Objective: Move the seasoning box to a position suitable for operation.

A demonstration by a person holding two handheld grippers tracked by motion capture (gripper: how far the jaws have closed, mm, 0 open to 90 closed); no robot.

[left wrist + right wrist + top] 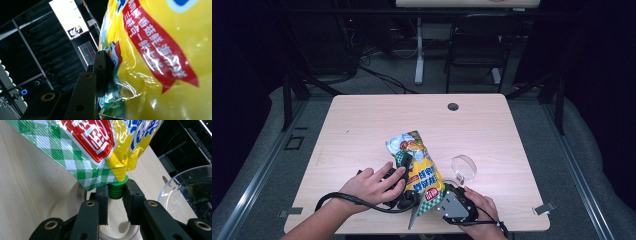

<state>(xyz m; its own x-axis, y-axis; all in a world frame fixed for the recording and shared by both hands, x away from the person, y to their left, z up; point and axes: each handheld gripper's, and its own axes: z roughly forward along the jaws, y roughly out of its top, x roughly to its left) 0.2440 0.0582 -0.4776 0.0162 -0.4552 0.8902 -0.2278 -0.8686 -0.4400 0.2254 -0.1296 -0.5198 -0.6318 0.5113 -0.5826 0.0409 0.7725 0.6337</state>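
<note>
right gripper view: my right gripper point(115, 195) clamps green spout cap point(116, 190) at pouch's near end. yellow sauce pouch point(419, 167) runs away from me; left gripper point(404, 165) pinches its side. glass bowl point(463, 167) just right.

The pouch point(417, 165) lies mid-table point(362, 125), a bowl point(463, 167) just right of it.

1. A light wood counter point(362, 130) is carrying everything, a round cable hole point(453, 106) sitting near its far edge.
2. A black chair point(477, 45) is standing on the floor beyond it.
3. A lit screen point(68, 18) is glowing in the left gripper view.
</note>
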